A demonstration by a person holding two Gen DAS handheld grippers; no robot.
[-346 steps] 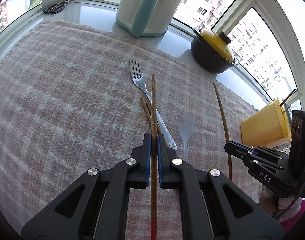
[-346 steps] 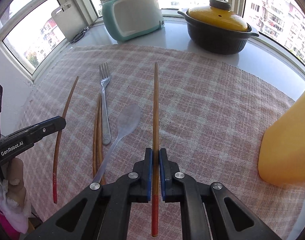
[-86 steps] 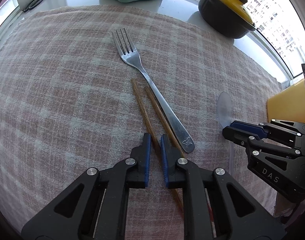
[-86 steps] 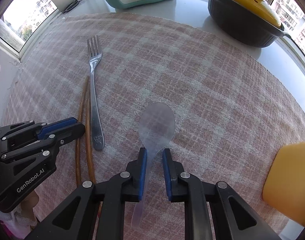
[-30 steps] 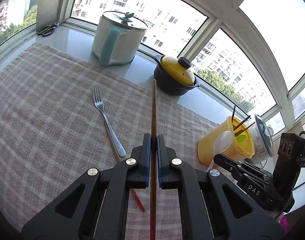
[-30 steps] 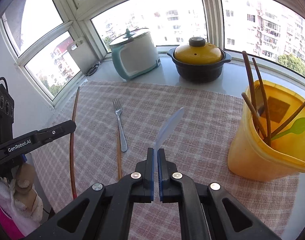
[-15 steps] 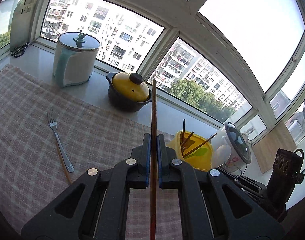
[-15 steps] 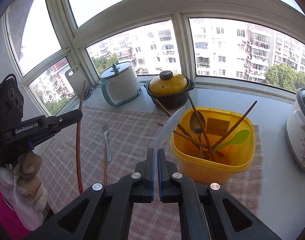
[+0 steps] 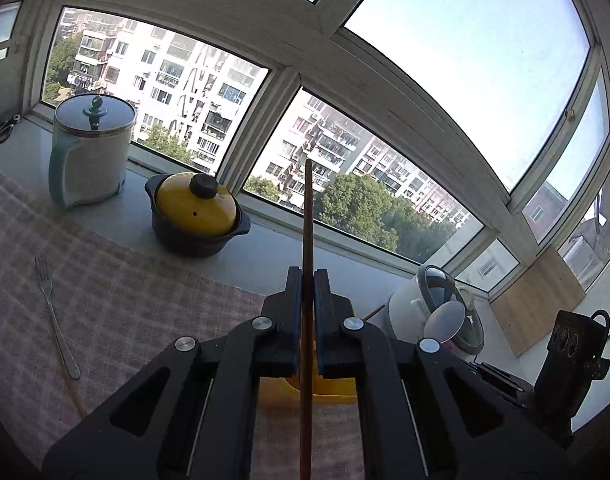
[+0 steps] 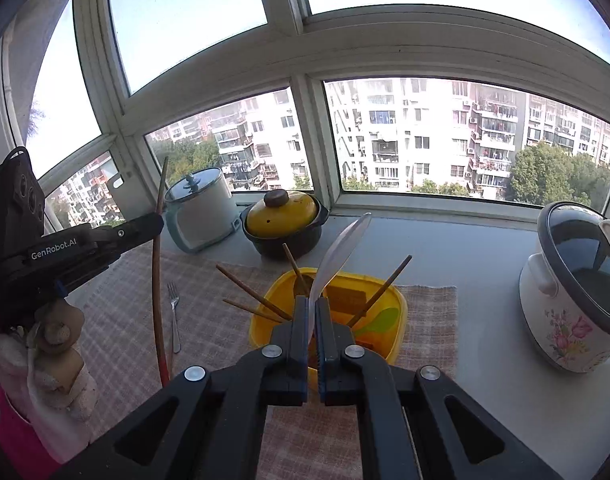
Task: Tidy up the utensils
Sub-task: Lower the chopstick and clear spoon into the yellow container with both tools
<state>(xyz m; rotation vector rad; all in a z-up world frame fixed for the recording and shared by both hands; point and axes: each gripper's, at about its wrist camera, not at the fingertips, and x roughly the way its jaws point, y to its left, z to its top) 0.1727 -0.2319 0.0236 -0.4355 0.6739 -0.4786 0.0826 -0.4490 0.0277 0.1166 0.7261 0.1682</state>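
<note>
We hold the left hand-held gripper pinched tight on a wooden chopstick, its tip rising ahead of the jaws. The right hand-held gripper is clamped on the handle of a clear plastic spoon, whose bowl tilts up and to the right. Just beyond the right gripper's tips sits the yellow bin, already holding several chopsticks, a green spoon and what looks like a metal spoon. Well off to the left of both grippers, a fork lies on the checked cloth covering the worktop. So most pieces look binned; we judge these two and the fork remain.
</note>
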